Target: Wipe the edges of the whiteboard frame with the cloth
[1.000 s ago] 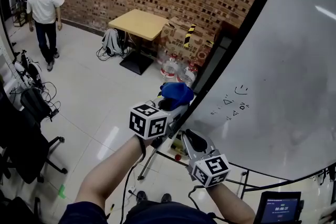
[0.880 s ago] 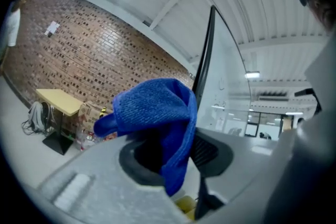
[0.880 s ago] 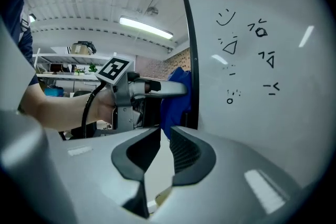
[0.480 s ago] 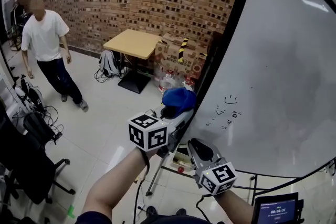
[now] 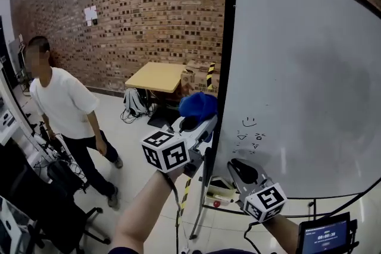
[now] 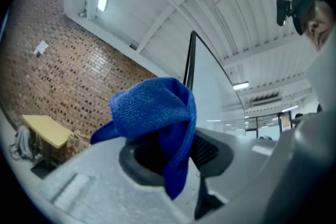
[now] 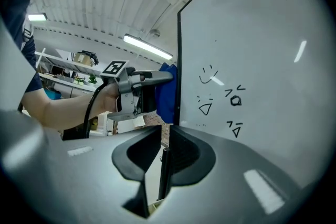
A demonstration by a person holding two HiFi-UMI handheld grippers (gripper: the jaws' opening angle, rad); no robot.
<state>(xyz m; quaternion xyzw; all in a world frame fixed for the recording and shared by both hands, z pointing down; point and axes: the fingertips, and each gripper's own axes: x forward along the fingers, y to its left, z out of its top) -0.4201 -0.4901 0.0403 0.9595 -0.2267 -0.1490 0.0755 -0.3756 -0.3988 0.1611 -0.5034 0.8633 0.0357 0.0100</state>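
Observation:
The whiteboard (image 5: 309, 80) stands at the right, and its black frame (image 5: 225, 68) runs down its left side. My left gripper (image 5: 197, 123) is shut on a bunched blue cloth (image 5: 198, 105), held just left of that frame edge; whether the cloth touches the frame I cannot tell. In the left gripper view the cloth (image 6: 157, 110) hangs over the jaws, with the frame (image 6: 190, 60) behind it. My right gripper (image 5: 237, 165) is lower, in front of the board's bottom part. Its jaws (image 7: 163, 131) are nearly together with nothing between them. The right gripper view shows the cloth (image 7: 168, 93) beside the frame (image 7: 178, 60).
A person in a white shirt (image 5: 62, 110) walks at the left. A wooden table (image 5: 158, 75) and cardboard boxes (image 5: 199, 73) stand by the brick wall. Office chairs and cables (image 5: 36, 205) fill the lower left. A small screen (image 5: 324, 236) sits at the lower right.
Both grippers have risen, the cloth going up beside the left frame edge. The person in white has walked closer.

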